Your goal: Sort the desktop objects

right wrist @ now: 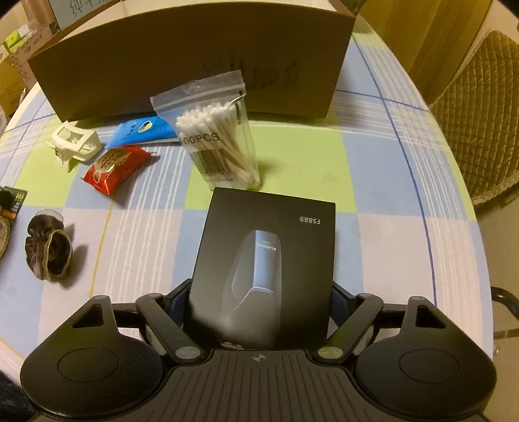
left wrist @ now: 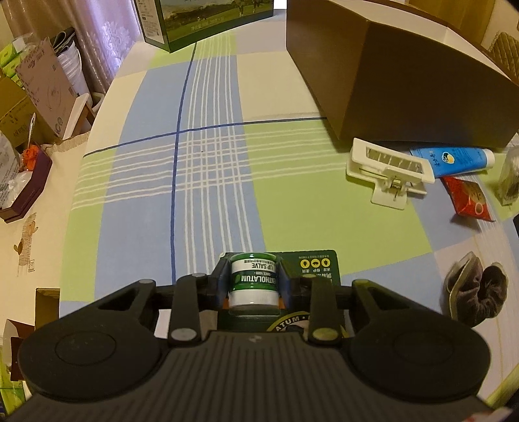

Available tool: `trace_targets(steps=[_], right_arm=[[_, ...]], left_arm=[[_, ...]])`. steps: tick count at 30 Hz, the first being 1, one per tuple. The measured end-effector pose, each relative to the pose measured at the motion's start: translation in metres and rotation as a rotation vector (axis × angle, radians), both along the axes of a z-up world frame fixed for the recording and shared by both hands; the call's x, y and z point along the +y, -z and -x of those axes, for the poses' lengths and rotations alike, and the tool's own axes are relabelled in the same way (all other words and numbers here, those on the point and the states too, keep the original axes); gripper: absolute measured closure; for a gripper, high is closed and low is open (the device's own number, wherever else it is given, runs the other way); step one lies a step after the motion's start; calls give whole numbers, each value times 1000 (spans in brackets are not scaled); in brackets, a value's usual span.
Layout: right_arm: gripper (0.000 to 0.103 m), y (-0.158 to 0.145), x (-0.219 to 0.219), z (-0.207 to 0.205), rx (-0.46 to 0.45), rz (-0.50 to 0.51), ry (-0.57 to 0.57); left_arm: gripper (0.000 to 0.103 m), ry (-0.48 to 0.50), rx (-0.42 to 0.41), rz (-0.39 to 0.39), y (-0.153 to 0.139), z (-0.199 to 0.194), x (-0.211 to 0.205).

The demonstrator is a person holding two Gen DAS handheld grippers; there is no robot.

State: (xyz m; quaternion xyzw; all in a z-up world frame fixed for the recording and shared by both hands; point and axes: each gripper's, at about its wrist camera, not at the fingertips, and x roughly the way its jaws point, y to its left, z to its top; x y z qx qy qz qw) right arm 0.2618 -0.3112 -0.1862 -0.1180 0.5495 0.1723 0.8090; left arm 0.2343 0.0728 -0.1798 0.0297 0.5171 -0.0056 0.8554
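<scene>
My left gripper [left wrist: 252,285] is shut on a green lip salve pack [left wrist: 252,279], its fingers pressing the clear blister around the small jar; the green card [left wrist: 319,264] sticks out to the right. My right gripper [right wrist: 261,302] is shut on a black shaver box [right wrist: 269,256] marked FS889, held over the checked tablecloth. A brown cardboard box [right wrist: 194,55] stands at the back of the table, also the cardboard box [left wrist: 405,74] at the upper right in the left wrist view.
On the cloth lie a white hair clip [left wrist: 389,172], a blue tube [left wrist: 454,160], a red packet [right wrist: 113,168], a bag of cotton swabs [right wrist: 220,139] and a dark scrunchie [right wrist: 48,253]. A green carton [left wrist: 201,19] stands far back. A quilted chair [right wrist: 476,107] is at the right.
</scene>
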Motion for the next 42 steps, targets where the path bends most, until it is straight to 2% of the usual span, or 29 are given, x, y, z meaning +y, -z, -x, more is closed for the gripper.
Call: trace_targets(steps=[9, 22, 38, 42], right_arm=[[25, -12, -14, -1, -13, -38, 23], [25, -46, -27, -5, -67, -88, 7], [25, -63, -28, -9, -94, -114, -43], [25, -74, -27, -14, -95, -148, -67]], left_arm=[[76, 22, 4, 22, -6, 13, -8], [76, 57, -111, 59, -53, 17, -23], [76, 62, -173, 78, -80, 20, -31], [76, 62, -191, 98, -91, 18, -30]])
